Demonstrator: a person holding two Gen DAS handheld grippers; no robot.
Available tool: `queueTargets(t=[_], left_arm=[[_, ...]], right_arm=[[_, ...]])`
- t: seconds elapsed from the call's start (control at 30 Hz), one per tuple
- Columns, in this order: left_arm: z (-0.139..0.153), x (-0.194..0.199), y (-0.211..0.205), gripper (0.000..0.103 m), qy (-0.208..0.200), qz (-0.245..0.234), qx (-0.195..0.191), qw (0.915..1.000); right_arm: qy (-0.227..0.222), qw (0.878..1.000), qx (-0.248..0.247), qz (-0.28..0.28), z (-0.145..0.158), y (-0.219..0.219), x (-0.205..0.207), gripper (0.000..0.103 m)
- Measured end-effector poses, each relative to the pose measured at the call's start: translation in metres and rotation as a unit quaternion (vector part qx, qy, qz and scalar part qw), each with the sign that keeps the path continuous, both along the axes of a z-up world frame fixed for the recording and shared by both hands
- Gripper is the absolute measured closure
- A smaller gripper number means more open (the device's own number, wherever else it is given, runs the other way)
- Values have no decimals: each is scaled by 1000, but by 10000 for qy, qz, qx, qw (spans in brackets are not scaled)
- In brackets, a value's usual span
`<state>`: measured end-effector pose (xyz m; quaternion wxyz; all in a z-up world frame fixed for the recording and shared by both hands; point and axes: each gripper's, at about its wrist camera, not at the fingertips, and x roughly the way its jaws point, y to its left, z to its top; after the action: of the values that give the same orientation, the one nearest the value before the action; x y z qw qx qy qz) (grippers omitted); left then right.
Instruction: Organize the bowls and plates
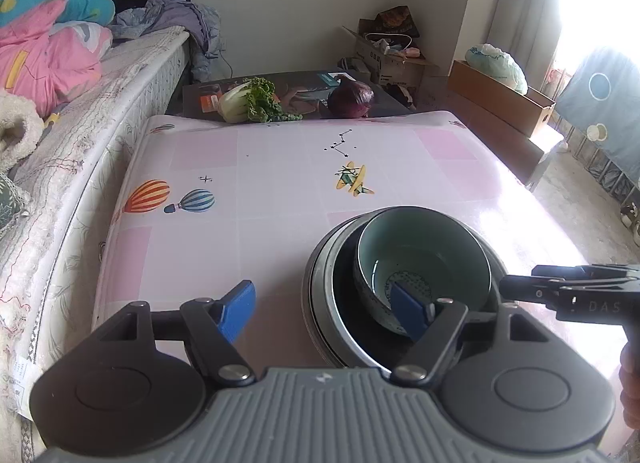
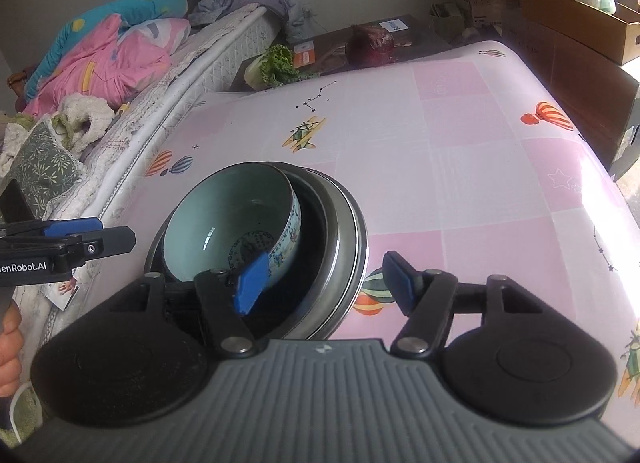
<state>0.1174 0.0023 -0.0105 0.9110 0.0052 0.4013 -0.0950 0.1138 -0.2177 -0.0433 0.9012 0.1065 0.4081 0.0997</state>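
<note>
The desk [image 1: 280, 151] spreads ahead of both hand-held grippers, carrying a dark stacked plate pile [image 2: 344, 223] with a teal bowl [image 1: 420, 247] tilted inside. The left hand-held gripper [image 1: 324, 311] gapes wide, its right fingertip in front of the bowl. The right hand-held gripper [image 2: 324, 283] gapes wide, straddling the pile's near rim.

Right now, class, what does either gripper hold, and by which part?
Nothing is held: the left gripper and right gripper are both open, astride the bowl stack's rim.

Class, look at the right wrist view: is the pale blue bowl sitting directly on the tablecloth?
No, the pale blue bowl sits tilted inside a larger dark bowl, which rests on the tablecloth.
</note>
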Motion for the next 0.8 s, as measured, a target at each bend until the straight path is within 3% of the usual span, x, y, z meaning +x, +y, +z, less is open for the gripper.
queueTargets(t=[0.37,0.57,0.63,0.8], left_arm=[[15,-17,-5,17,-204,67,267,9994],[19,-33,-14,8,-422,-49,492,9979],[20,-39,-15,6,-475,-90,490,9976],[21,-55,-15,3,-459,-244,239,9984]], right_arm=[[-700,9949,-693,-232,29,4,-50,13],[-852,9887,-1133,-480,29,11,-76,9],[-895,9861,-1261,-611,28,12,-85,1],[-1071,9758,-1629,-992,30,20,-105,1]])
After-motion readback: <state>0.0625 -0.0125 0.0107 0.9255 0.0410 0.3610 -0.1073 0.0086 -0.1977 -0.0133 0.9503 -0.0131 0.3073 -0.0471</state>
